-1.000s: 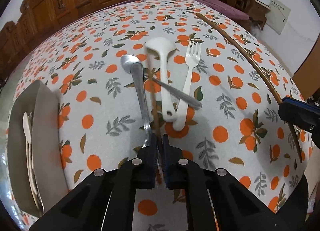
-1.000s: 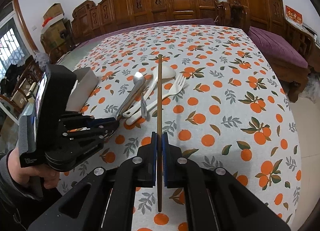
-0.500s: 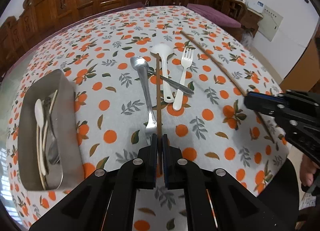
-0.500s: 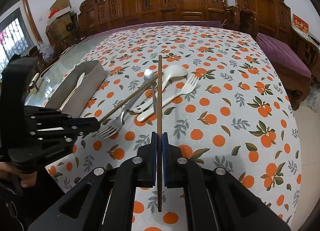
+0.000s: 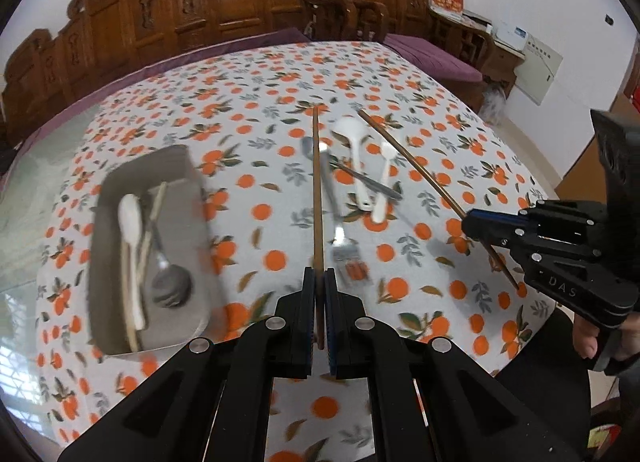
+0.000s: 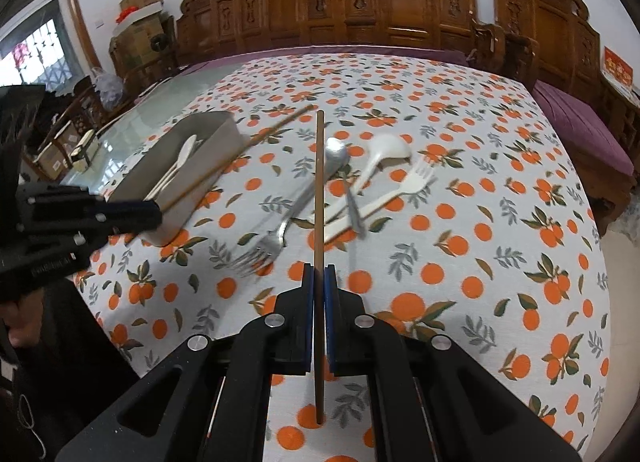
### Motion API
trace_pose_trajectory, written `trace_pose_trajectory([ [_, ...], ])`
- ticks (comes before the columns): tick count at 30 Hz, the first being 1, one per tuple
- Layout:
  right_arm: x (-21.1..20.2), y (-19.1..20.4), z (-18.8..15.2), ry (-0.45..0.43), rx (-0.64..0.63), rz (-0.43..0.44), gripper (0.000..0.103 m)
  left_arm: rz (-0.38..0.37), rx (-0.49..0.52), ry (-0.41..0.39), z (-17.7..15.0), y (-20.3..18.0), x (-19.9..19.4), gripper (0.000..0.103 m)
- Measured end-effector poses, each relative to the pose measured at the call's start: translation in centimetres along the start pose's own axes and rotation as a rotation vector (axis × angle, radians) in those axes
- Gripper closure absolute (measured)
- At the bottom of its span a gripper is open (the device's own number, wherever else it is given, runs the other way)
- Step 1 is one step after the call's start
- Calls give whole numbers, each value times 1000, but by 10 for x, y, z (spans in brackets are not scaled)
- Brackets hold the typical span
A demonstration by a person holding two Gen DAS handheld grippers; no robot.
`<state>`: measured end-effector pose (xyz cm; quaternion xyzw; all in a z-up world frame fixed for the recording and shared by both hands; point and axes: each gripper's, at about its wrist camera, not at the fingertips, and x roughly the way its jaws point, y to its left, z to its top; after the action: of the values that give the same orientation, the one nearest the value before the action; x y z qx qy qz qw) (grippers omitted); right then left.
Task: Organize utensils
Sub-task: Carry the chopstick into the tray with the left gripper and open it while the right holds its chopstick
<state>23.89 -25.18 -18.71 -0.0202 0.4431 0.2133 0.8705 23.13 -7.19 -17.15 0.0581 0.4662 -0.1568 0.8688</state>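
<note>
My left gripper (image 5: 319, 276) is shut on a brown chopstick (image 5: 316, 190) and holds it above the table. My right gripper (image 6: 319, 272) is shut on a second brown chopstick (image 6: 319, 198), also held in the air. A grey tray (image 5: 192, 182) at the left holds a white spoon (image 5: 131, 222), a metal spoon (image 5: 170, 282) and other utensils. On the cloth lie a metal fork (image 6: 260, 250), a metal spoon (image 6: 335, 154), a white ladle (image 6: 386, 150), a white fork (image 6: 416, 178) and a metal knife (image 6: 354, 210).
The table has an orange-print cloth (image 6: 480, 222). Carved wooden chairs (image 6: 400, 2) line the far side. The table edge is near both grippers. Boxes and clutter (image 6: 64, 150) stand beyond the left side.
Both grippers have lifted and drawn back with their chopsticks. The left one has swung left, so the tray sits nearer the view's middle.
</note>
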Motion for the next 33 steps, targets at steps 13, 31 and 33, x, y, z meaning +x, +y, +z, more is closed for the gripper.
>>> trace_pose_trajectory([
  [13, -1, 42, 32, -40, -65, 20, 97, 76, -70, -24, -14, 73, -31, 99],
  [31, 15, 99, 57, -41, -124, 55, 97, 125, -182, 55, -29, 141, -1, 99],
  [33, 18, 102, 58, -34, -127, 58, 97, 124, -188, 57, -30, 144, 3, 99],
])
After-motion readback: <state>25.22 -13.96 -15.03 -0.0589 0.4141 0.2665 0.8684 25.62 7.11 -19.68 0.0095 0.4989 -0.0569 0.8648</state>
